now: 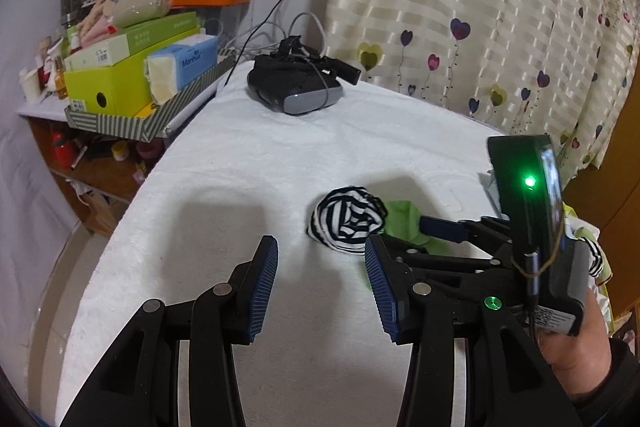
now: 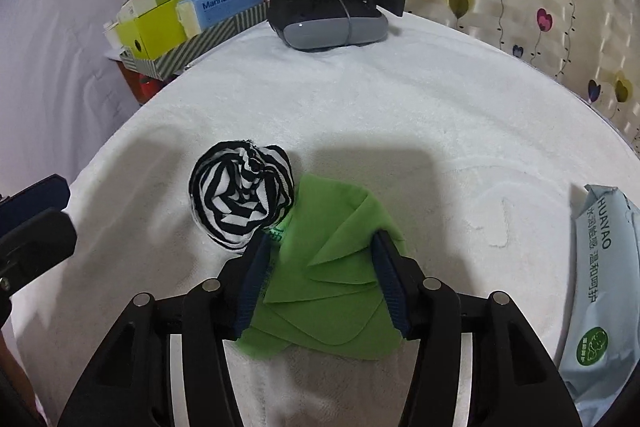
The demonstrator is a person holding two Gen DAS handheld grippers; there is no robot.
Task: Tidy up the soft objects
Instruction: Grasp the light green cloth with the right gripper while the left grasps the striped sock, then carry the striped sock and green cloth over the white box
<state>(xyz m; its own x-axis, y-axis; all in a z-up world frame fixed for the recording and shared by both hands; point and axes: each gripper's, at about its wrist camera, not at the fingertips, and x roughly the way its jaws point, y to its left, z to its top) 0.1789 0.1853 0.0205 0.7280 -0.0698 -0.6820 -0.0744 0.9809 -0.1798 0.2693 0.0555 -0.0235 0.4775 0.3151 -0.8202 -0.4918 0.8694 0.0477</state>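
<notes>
A rolled black-and-white striped cloth [image 2: 240, 199] lies on the white towel-covered table [image 2: 400, 115]. A folded green cloth [image 2: 324, 267] rests against its right side and laps over its edge. My right gripper [image 2: 320, 267] straddles the green cloth with both blue pads against its sides, low on the table. In the left wrist view the striped roll [image 1: 344, 219] sits just beyond my left gripper [image 1: 322, 267], which hangs open and empty over bare towel. The green cloth [image 1: 400, 219] shows behind the roll there.
A grey-and-black headset [image 2: 328, 23] with cables sits at the table's far edge. A pale blue wipes pack [image 2: 592, 287] lies at the right. A striped tray of boxes [image 1: 140, 83] stands on a shelf at the left. A heart-patterned curtain [image 1: 480, 27] hangs behind.
</notes>
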